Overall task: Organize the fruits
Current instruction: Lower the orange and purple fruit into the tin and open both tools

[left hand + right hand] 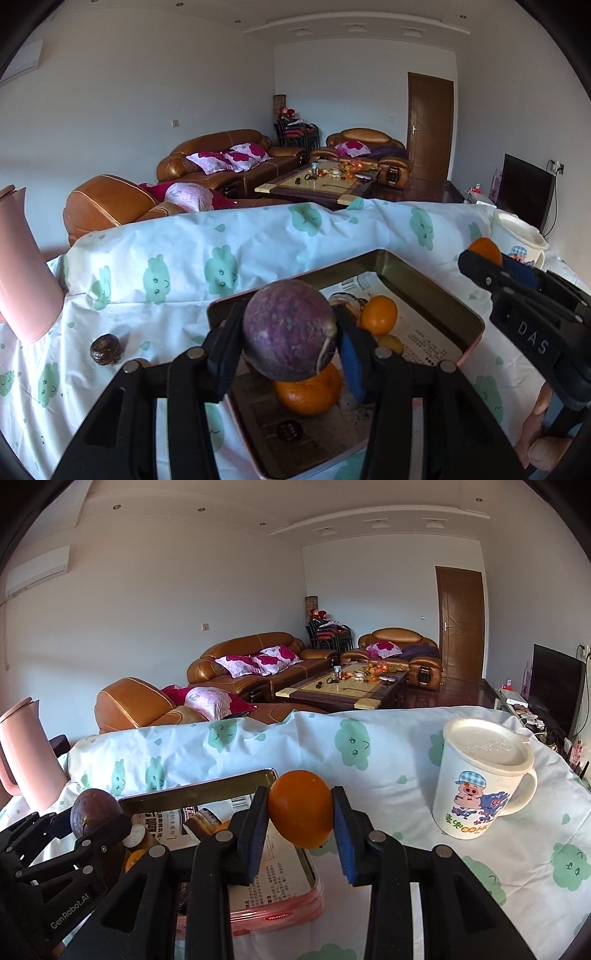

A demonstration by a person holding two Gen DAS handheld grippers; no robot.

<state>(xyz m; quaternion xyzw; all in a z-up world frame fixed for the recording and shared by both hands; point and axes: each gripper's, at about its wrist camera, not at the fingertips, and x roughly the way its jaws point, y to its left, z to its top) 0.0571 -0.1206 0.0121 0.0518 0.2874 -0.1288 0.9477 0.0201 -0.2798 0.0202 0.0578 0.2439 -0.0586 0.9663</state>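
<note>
My left gripper (290, 325) is shut on a round purple fruit (288, 336), held above the near end of a metal tin (436, 291) lined with printed paper. An orange (308, 393) lies in the tin right under the fruit, and another orange (378, 314) sits farther in. My right gripper (300, 805) is shut on an orange (300, 810), hanging over the tin's right rim (306, 864). In the left wrist view the right gripper (487, 258) comes in from the right. A small dark fruit (106, 349) lies on the cloth left of the tin.
A white lidded mug (480, 779) with a cartoon print stands on the cloth to the right of the tin. A pink jug (26, 753) stands at the far left. The table's cloth (369, 746) drops off at the back, towards sofas and a coffee table.
</note>
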